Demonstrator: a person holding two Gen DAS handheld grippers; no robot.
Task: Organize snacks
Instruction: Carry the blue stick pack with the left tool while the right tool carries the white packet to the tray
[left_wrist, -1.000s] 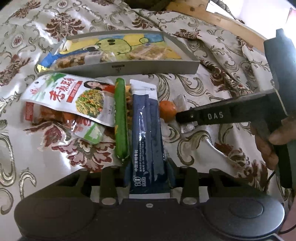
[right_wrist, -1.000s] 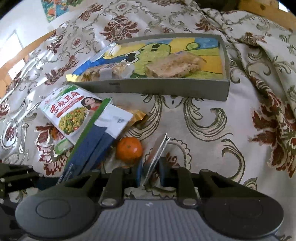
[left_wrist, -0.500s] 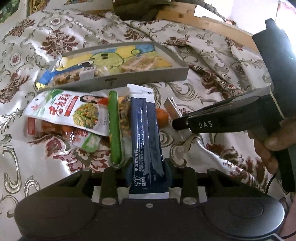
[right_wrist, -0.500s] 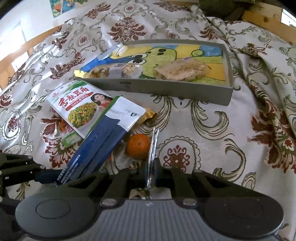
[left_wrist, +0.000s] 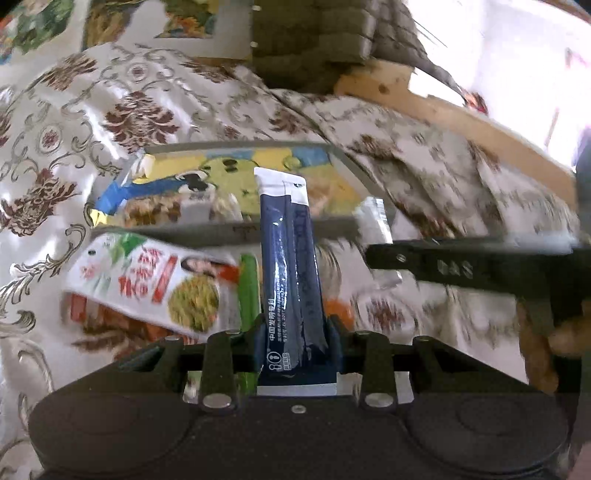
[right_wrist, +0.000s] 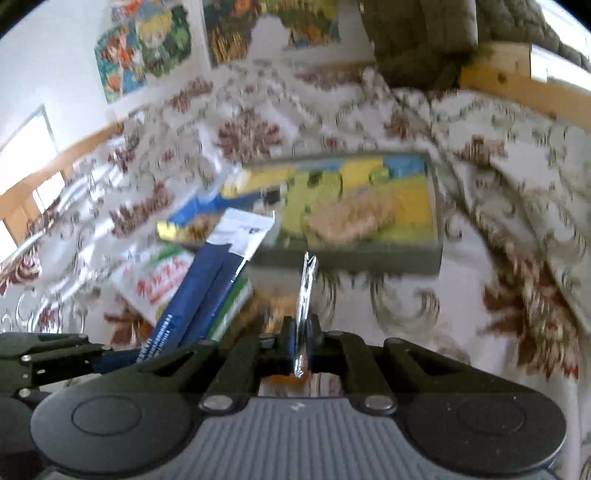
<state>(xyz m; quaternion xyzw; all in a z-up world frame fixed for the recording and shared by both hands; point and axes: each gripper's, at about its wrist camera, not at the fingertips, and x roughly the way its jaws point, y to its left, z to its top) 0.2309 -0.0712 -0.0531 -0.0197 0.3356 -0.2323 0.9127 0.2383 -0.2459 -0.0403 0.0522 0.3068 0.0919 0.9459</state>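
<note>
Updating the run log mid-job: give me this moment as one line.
left gripper: jaws shut on dark blue stick pouch | right gripper: jaws shut on thin silver packet | grey tray: ahead, holds snacks

Both grippers matte black plastic. Left gripper: smooth rounded body, silver pivot pins. Right gripper: grey ribbed top plate, same pins. Its side arm carries small screws, raised "DAS" lettering. Hand bare.

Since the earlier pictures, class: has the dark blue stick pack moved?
Yes. The dark blue stick pack, clamped in the left gripper, has lifted: its white top now overlaps the grey tray, having lain short of it.
</note>
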